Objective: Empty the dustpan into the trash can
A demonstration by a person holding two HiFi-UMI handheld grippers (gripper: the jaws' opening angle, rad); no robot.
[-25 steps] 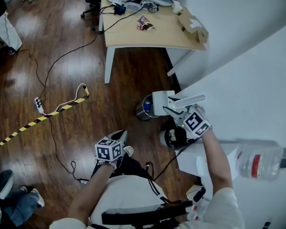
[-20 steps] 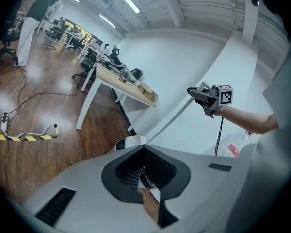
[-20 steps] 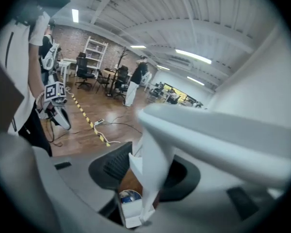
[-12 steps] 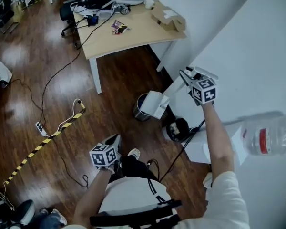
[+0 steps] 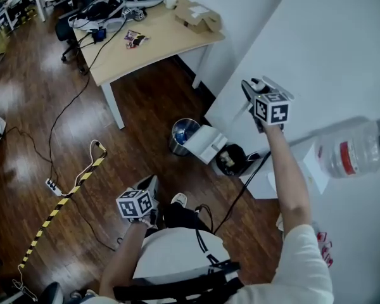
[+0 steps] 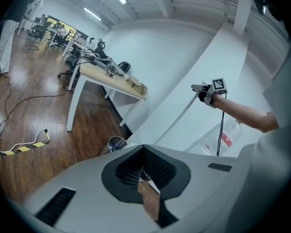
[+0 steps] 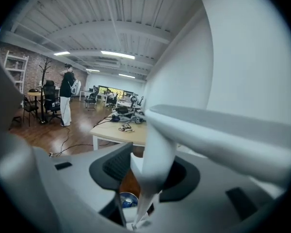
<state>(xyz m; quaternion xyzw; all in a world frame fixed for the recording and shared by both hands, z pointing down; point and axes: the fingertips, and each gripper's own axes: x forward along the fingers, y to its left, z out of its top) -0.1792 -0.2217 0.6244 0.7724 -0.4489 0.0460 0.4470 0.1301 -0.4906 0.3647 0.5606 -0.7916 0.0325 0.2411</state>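
Head view: R gripper (image 5: 252, 87) up by wall (image 5: 329, 43), clamped on dustpan (image 5: 207, 144); its pan sits low, just beside trash can (image 5: 182, 132), at floor's (image 5: 145, 122) wall edge; L gripper (image 5: 151, 185) low, well apart.
L gripper view: jaws together, empty.
R gripper view: jaws pinch white handle (image 7: 153, 159); can below.

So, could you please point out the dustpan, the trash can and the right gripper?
dustpan (image 5: 207, 144), head view, on the white pan's flat face.
trash can (image 5: 175, 147), head view, on its outer wall.
right gripper (image 5: 256, 88), head view, midway between its jaws.
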